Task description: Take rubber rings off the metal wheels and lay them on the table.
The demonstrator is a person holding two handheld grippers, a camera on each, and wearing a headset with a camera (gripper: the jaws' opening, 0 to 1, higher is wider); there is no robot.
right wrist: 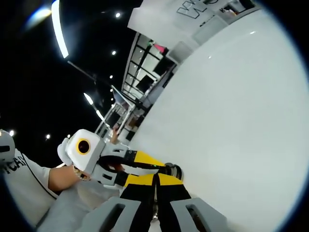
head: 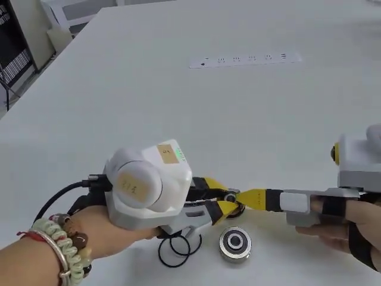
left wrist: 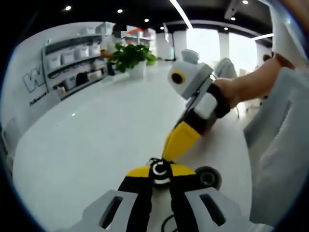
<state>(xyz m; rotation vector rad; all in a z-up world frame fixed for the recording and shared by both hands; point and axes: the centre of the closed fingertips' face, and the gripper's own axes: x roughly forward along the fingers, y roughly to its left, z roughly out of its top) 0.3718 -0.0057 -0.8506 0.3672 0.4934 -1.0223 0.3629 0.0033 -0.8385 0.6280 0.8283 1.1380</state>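
Observation:
A small metal wheel (left wrist: 159, 175) sits clamped between the yellow tips of my left gripper (left wrist: 159, 169), just above the table near its front edge (head: 233, 208). My right gripper (head: 242, 198) comes in from the right, its jaws shut on the black rubber ring (left wrist: 155, 160) at the wheel's top edge. In the right gripper view, the right gripper (right wrist: 155, 178) meets the left gripper (right wrist: 166, 170) tip to tip. A second metal wheel (head: 235, 243) lies flat on the table in front of them. Two loose black rubber rings (head: 177, 247) lie to its left.
The white table (head: 196, 113) stretches far ahead, with a white power strip (head: 245, 59) lying flat near the back. A hand with bead bracelets (head: 62, 247) holds the left gripper, and its black cable (head: 56, 199) trails left.

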